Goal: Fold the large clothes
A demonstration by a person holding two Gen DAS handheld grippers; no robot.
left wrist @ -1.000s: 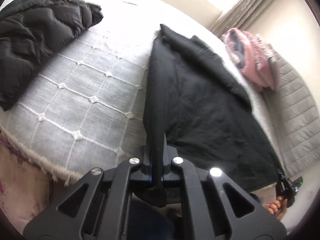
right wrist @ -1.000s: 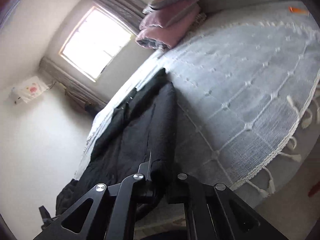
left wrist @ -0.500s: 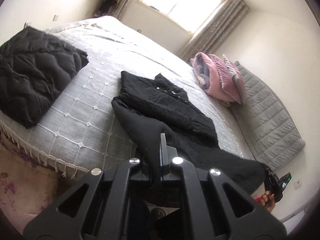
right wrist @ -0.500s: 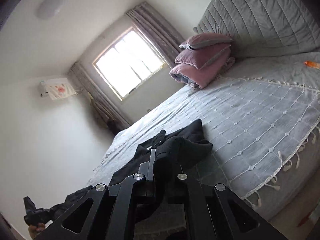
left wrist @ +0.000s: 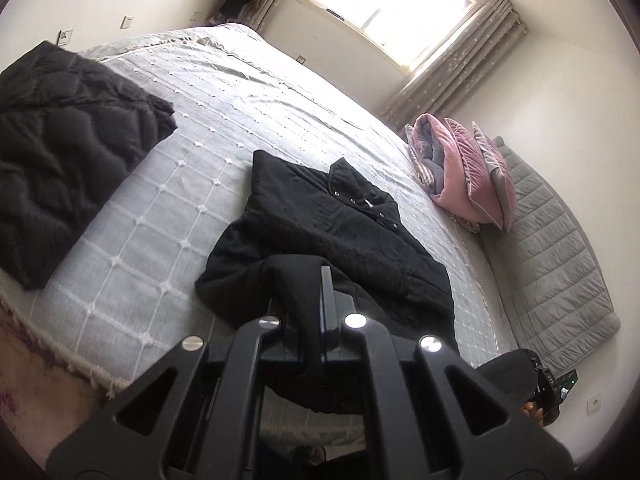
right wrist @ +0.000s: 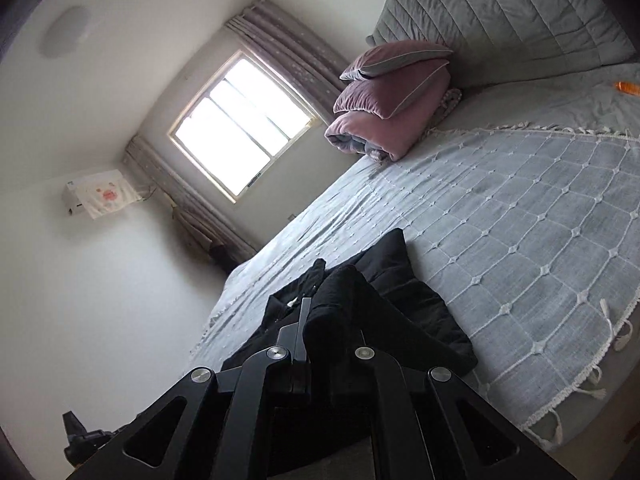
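Note:
A large black coat (left wrist: 340, 224) lies on the grey bed (left wrist: 208, 92), collar and snap buttons toward the window, its lower part lifted off the bedspread. My left gripper (left wrist: 316, 280) is shut on a fold of the coat's hem, which drapes over its fingers. In the right wrist view the same black coat (right wrist: 404, 292) bunches up at the bed's edge, and my right gripper (right wrist: 316, 312) is shut on another part of the hem. The right gripper also shows at the lower right of the left wrist view, gripping black cloth (left wrist: 508, 372).
A folded black quilted jacket (left wrist: 60, 128) rests on the bed's left corner. Pink pillows and a folded blanket (left wrist: 464, 176) are stacked by the padded grey headboard (left wrist: 560, 264). An orange object (right wrist: 628, 87) lies near the headboard. The bedspread's fringe (right wrist: 592, 392) hangs over the bed's edge.
Both grippers have risen with the coat's hem, tilting upward. The coat, earlier stretched flat and long, now folds back on itself and bunches toward the collar.

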